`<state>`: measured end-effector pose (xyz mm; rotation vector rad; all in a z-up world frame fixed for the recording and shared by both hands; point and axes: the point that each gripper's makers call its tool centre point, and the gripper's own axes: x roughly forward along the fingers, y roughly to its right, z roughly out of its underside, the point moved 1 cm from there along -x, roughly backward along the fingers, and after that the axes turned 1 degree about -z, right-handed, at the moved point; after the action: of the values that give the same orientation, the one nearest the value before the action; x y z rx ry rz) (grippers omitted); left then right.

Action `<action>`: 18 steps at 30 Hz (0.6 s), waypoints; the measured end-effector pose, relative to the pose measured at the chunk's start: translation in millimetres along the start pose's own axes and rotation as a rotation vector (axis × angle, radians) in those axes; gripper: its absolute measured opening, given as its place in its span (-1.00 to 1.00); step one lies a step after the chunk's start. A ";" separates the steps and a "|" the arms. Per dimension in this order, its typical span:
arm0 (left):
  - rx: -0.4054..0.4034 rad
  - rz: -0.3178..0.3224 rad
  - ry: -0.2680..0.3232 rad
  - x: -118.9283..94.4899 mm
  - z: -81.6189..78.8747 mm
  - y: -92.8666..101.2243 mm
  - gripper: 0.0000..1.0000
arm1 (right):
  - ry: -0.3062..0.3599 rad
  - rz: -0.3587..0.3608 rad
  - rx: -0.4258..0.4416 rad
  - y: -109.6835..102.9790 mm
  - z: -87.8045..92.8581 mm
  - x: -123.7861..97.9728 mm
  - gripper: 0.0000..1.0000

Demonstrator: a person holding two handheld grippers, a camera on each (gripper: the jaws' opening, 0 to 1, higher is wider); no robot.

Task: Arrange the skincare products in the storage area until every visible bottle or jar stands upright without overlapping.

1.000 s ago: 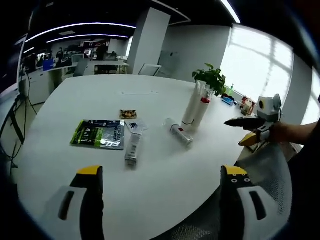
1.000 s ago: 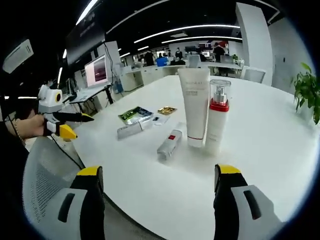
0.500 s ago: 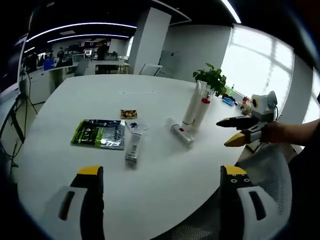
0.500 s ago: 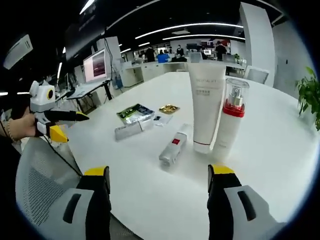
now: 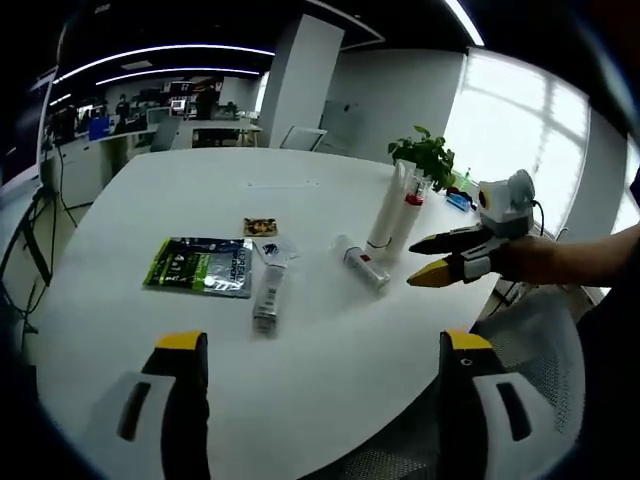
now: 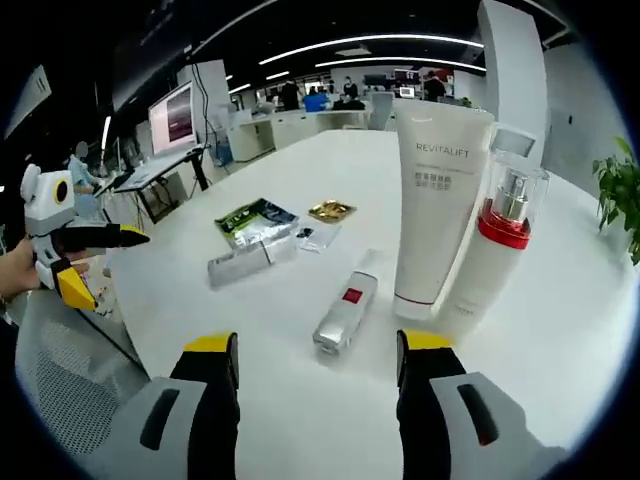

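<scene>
On the round white table (image 5: pixel 300 370) a white tube (image 5: pixel 384 212) and a red-collared pump bottle (image 5: pixel 405 218) stand upright side by side. A small silver bottle with a red label (image 5: pixel 360 266) lies flat in front of them. A silver tube (image 5: pixel 266 296) lies farther left. My left gripper (image 5: pixel 323 342) is open, back at the table's near edge. My right gripper (image 5: pixel 418 262) comes in from the right, open, just short of the lying bottle. In the right gripper view the lying bottle (image 6: pixel 343 312) sits just ahead of my open right gripper (image 6: pixel 318 343), with the white tube (image 6: pixel 437 200) and pump bottle (image 6: pixel 495 255) behind it.
A green sachet pack (image 5: pixel 197 267), a small gold sachet (image 5: pixel 259 228) and a clear sachet (image 5: pixel 275 250) lie flat on the left half. A potted plant (image 5: pixel 425 155) stands behind the upright bottles. A mesh chair (image 5: pixel 530 340) is at the table's edge. My left gripper (image 6: pixel 110 265) appears at far left.
My right gripper has moved in over the table toward the lying bottle and the two upright containers, which now look larger in its view. The left gripper has stayed put.
</scene>
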<state>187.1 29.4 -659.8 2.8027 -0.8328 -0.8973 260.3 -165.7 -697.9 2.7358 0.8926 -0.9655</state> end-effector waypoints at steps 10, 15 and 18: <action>0.004 0.006 -0.016 1.5 3.5 0.2 0.76 | -0.023 0.046 -0.001 5.8 -8.5 25.1 0.05; 0.011 0.009 -0.026 2.0 5.1 1.0 0.75 | -0.049 0.055 -0.008 5.1 -5.8 43.4 0.00; 0.006 0.009 -0.030 2.4 6.4 -0.2 0.74 | -0.067 0.065 -0.013 8.3 -5.8 49.6 -0.03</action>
<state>185.3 28.9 -666.4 2.7951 -0.8531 -0.9391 299.2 -146.3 -724.0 2.6859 0.7912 -1.0293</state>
